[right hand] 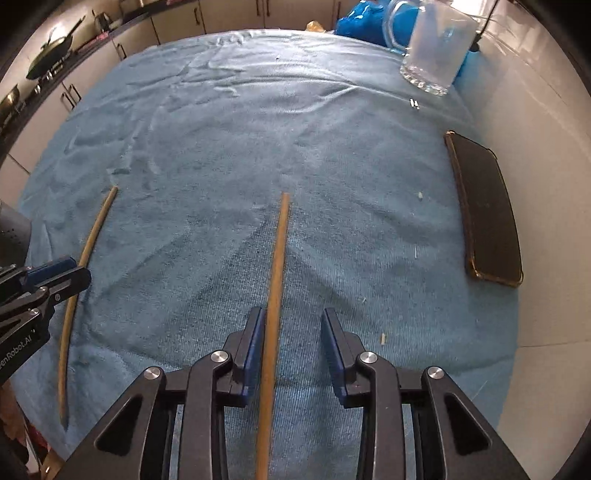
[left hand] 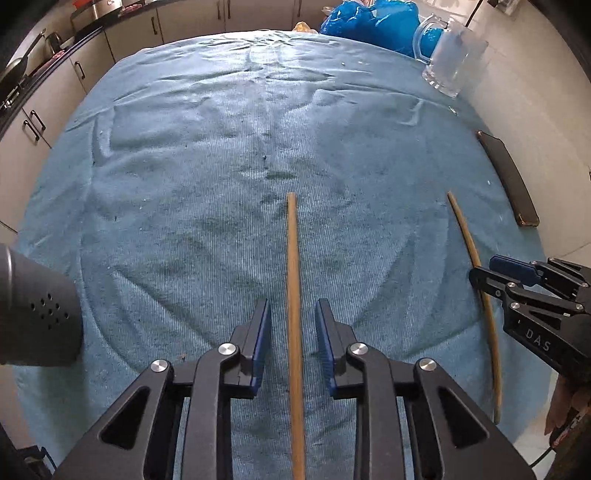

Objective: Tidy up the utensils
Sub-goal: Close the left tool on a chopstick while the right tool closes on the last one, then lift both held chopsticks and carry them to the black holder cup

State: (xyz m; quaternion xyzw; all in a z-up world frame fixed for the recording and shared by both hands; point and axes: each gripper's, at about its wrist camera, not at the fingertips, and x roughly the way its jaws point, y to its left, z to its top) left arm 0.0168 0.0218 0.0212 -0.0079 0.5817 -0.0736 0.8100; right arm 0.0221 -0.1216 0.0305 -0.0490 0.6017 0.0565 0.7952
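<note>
Two wooden chopsticks lie on a blue towel (left hand: 177, 177). In the left wrist view one chopstick (left hand: 293, 251) runs lengthwise between the fingers of my left gripper (left hand: 293, 306), which is open with a gap on both sides of the stick. The other chopstick (right hand: 279, 251) lies between the fingers of my right gripper (right hand: 292, 314), close against the left pad with a wide gap to the right pad, so that gripper is open too. Each gripper also shows from the side in the other view: the right gripper (left hand: 485, 267) over its chopstick (left hand: 463, 225), the left gripper (right hand: 77, 271) over its chopstick (right hand: 95, 230).
A glass mug (left hand: 456, 62) stands at the far right corner of the towel, with a blue plastic bag (left hand: 369, 22) behind it. A dark flat phone-like slab (right hand: 487, 210) lies along the right edge. A dark grey perforated object (left hand: 33, 314) sits at the near left. Kitchen cabinets (left hand: 37, 122) line the left.
</note>
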